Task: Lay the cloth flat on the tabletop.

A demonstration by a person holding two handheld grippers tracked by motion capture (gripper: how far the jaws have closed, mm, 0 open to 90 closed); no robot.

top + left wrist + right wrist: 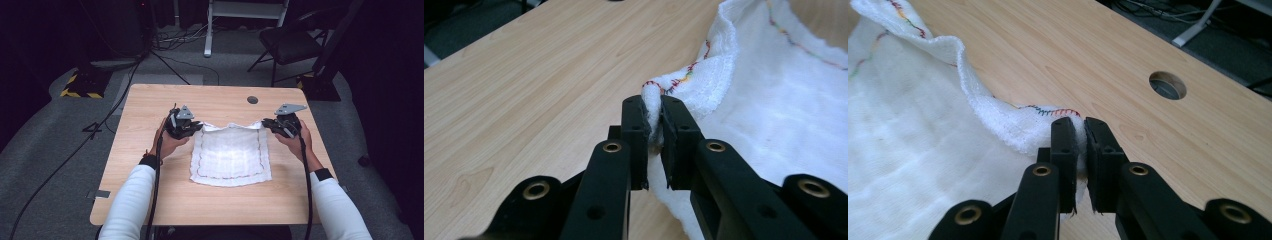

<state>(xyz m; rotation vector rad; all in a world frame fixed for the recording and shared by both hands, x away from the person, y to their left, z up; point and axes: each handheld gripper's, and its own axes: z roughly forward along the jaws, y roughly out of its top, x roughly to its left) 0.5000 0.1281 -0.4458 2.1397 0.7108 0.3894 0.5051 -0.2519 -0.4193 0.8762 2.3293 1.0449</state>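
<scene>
A white cloth with coloured stitching along its hem lies spread in the middle of the wooden table. My left gripper is shut on the cloth's far left corner, and in the left gripper view the cloth is pinched between the black jaws of that gripper. My right gripper is shut on the far right corner; the cloth bunches up into the closed jaws of this gripper. Both far corners are raised a little off the table. The near edge lies flat.
A round cable hole is set in the table near its far edge, beyond the right gripper. Behind the table stand a black folding chair and a white desk leg. Cables run over the grey floor.
</scene>
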